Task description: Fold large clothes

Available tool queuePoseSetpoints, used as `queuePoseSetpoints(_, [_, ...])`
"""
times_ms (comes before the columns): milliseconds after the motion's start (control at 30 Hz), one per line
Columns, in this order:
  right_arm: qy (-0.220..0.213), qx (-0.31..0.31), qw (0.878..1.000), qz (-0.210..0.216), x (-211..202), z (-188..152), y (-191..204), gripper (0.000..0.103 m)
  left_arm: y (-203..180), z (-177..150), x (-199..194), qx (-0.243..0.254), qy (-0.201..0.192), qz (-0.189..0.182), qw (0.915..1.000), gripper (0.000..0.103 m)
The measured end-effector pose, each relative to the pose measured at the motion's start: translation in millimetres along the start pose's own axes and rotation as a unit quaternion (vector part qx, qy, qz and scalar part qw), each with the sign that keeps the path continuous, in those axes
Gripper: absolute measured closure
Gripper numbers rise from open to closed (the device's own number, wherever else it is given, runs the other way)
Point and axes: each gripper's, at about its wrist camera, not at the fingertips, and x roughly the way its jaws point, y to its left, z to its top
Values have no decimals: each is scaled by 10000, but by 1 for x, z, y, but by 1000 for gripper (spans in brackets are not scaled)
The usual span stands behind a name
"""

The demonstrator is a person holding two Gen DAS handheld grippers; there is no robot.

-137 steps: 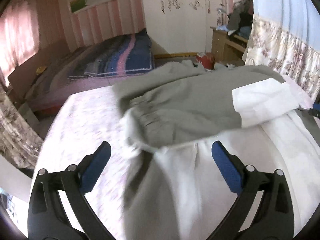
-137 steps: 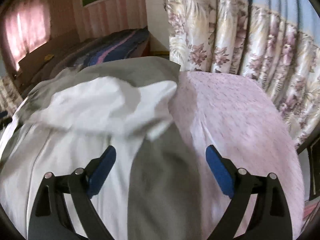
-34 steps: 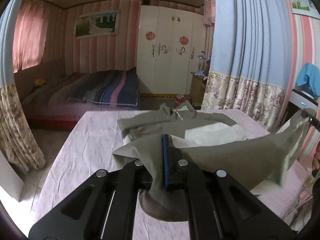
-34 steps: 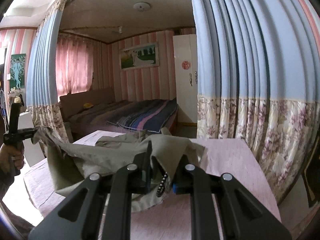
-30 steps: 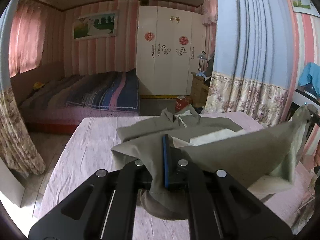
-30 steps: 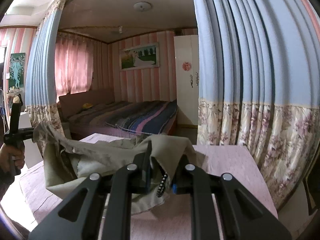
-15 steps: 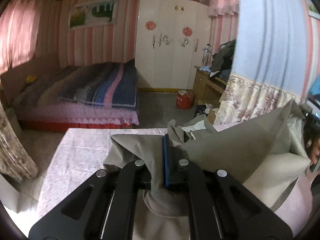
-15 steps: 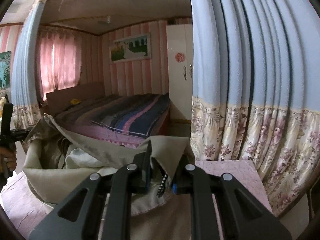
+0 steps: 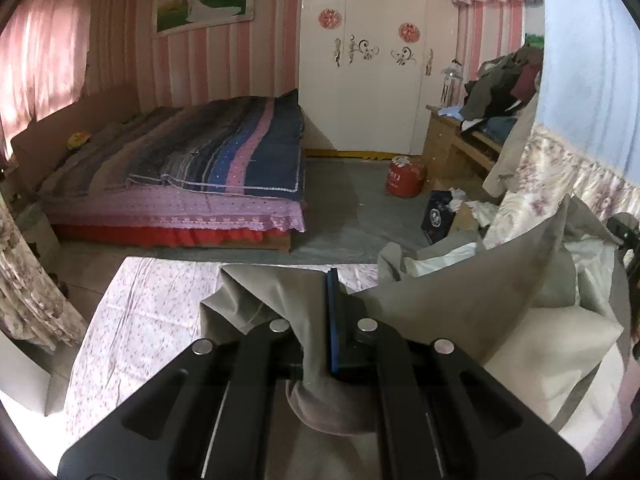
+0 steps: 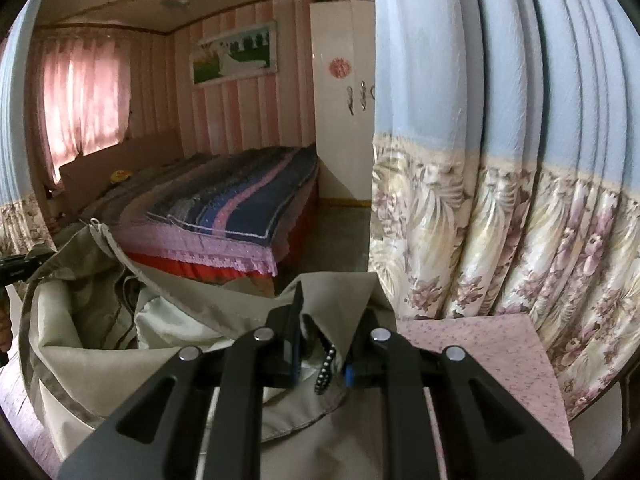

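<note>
Garment (image 9: 460, 312) on the table (image 9: 132, 320) — bed (image 9: 208, 172) beyond, wardrobe (image 9: 376, 60) behind right.

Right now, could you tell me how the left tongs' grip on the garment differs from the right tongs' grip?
The left tongs pinch plain fabric of the olive garment, pads almost together. The right tongs stand slightly wider, clamping a bunched edge with a black zipper. Both are shut on the same garment, held above the pink tablecloth.

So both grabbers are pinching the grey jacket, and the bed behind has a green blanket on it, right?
Not quite. Both grabbers, the left gripper and the right gripper, are pinching the grey jacket, but the blanket on the bed is dark blue with pink stripes, not green. The left wrist view shows it clearly.
</note>
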Motion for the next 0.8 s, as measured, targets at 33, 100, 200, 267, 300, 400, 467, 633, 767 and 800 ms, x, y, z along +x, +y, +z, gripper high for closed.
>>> queuePoseSetpoints(33, [48,3,10000,-14,6,-1,0,88,-1,1,8,10,34,29,10000,100])
queuePoseSetpoints(100, [168,42,9998,-57,19,-3,-2,88,-1,1,21,24,110,84,9999,98])
queuePoseSetpoints(200, [402,161,9990,-62,36,-7,-7,81,-1,0,36,10,255,174,9995,95])
queuePoseSetpoints(267, [436,249,9987,-120,38,-8,-10,42,-1,-3,43,-13,437,200,9988,92])
queuePoseSetpoints(300, [354,286,9988,-167,34,-7,-12,33,-2,-4,44,-4,505,197,9985,88])
queuePoseSetpoints(400, [134,334,9992,-198,16,-1,-15,23,-6,-6,35,78,497,142,9986,52])
queuePoseSetpoints(467, [-7,340,9992,-208,1,3,-14,23,-4,-4,20,103,246,387,9989,6])
queuePoseSetpoints(633, [-99,113,9998,-133,-39,-1,-2,23,2,0,-32,65,-269,457,9986,3])
queuePoseSetpoints(767, [93,52,9999,-10,-63,-25,16,20,-4,-28,-47,170,-26,327,9993,3])
queuePoseSetpoints(800, [217,37,9998,35,-67,-36,24,20,-9,-41,-48,207,108,274,9994,3])
